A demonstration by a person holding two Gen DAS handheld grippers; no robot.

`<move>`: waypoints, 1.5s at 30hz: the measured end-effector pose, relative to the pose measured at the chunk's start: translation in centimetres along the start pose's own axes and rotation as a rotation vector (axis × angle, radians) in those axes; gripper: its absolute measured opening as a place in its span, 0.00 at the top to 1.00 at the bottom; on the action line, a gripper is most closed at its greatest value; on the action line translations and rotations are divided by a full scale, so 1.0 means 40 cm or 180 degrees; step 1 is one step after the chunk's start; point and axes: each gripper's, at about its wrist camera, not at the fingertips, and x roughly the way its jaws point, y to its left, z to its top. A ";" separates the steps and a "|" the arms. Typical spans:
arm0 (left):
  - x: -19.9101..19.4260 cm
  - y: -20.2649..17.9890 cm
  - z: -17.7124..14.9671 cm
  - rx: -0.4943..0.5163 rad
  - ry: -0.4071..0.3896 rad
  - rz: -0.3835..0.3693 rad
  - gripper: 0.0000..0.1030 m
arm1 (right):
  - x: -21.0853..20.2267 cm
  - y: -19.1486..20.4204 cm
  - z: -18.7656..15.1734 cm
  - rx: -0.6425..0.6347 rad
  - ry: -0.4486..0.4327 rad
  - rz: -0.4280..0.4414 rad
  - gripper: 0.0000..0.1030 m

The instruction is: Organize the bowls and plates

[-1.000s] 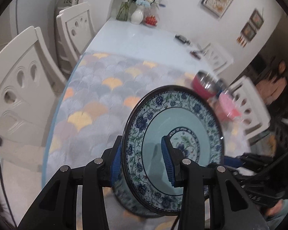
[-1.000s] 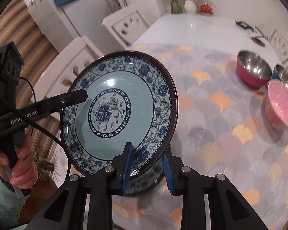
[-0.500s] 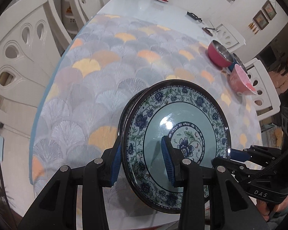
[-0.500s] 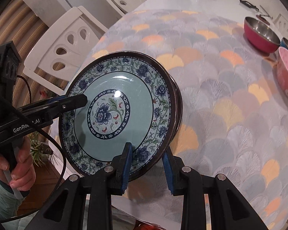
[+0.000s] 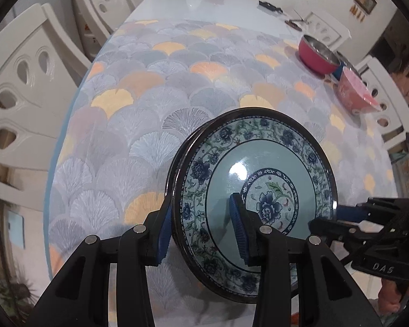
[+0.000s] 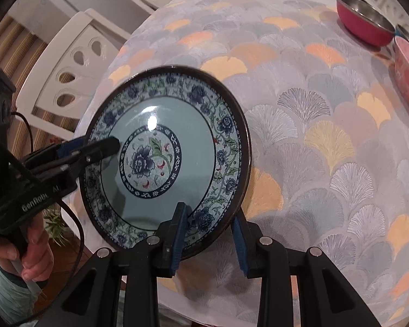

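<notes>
**A patterned plate is being lowered toward the near end of the table, held from both sides.**

Over the last second the view has swung from the far wall down onto the table [image 5: 177, 87] with its fan-patterned cloth, and the blue floral plate [image 5: 259, 190] has been brought down from mid-air to close above the cloth at the near edge; a second dark rim is seen directly behind it, so it is judged to be settling onto another plate, though contact cannot be confirmed. At the far right the red bowl [image 5: 317, 57] and pink bowl [image 5: 354, 95] are left untouched, so the bowls are judged still to be sorted. The plate's rim is pinched between the pads of the left gripper [image 5: 201, 229]. The right gripper [image 6: 208, 234] straddles the opposite rim, its fingers looking slightly slack, so a firm pinch cannot be told.
</notes>
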 end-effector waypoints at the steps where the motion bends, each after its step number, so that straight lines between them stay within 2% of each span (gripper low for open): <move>1: 0.004 -0.004 0.007 0.0023 0.0047 0.0010 0.64 | 0.001 -0.007 0.004 0.0085 -0.0011 -0.0007 0.69; 4: 0.007 -0.020 0.028 0.0120 0.0089 0.0144 0.64 | 0.002 -0.023 0.009 0.0313 0.0004 0.0076 0.69; 7: -0.014 -0.013 0.042 0.0182 -0.0023 0.0298 0.62 | 0.002 -0.010 0.011 0.0238 0.0008 0.0034 0.68; 10: -0.033 0.014 0.054 0.0096 -0.0067 0.0344 0.62 | 0.002 0.004 0.007 0.0170 -0.0012 -0.0063 0.65; 14: -0.072 0.029 0.083 0.0039 -0.0187 0.0362 0.62 | -0.002 -0.030 0.013 0.0502 0.0130 0.0205 0.63; 18: -0.127 -0.028 0.142 0.0265 -0.0438 0.0267 0.62 | -0.092 -0.097 0.031 0.0713 -0.0121 0.0283 0.63; 21: -0.151 -0.116 0.201 0.0544 -0.0619 0.0099 0.62 | -0.187 -0.161 0.042 0.0861 -0.0427 0.0197 0.61; 26: -0.158 -0.293 0.294 0.0913 -0.0771 -0.0158 0.62 | -0.346 -0.293 0.071 0.1080 -0.0932 -0.0069 0.52; 28: -0.159 -0.363 0.335 0.0990 -0.0844 -0.0275 0.57 | -0.405 -0.360 0.085 0.1193 -0.1120 -0.0147 0.47; 29: -0.155 -0.391 0.356 0.0981 -0.0871 -0.0340 0.51 | -0.430 -0.397 0.087 0.1272 -0.1205 -0.0181 0.47; 30: -0.143 -0.422 0.382 0.0947 -0.0889 -0.0413 0.38 | -0.447 -0.422 0.088 0.1321 -0.1251 -0.0188 0.47; 32: -0.108 -0.462 0.420 0.0862 -0.0851 -0.0494 0.29 | -0.484 -0.502 0.089 0.1477 -0.1317 -0.0207 0.47; 35: -0.035 -0.527 0.480 0.0691 -0.0608 -0.0620 0.29 | -0.500 -0.595 0.093 0.1648 -0.1204 -0.0137 0.43; 38: 0.018 -0.561 0.499 0.0456 -0.0481 -0.0774 0.33 | -0.498 -0.675 0.115 0.1619 -0.1063 -0.0190 0.43; 41: 0.081 -0.591 0.515 0.0157 -0.0312 -0.0862 0.44 | -0.478 -0.731 0.146 0.1508 -0.0973 -0.0205 0.43; 45: 0.134 -0.631 0.502 0.0102 -0.0262 -0.0844 0.46 | -0.431 -0.777 0.191 0.1363 -0.0933 -0.0393 0.43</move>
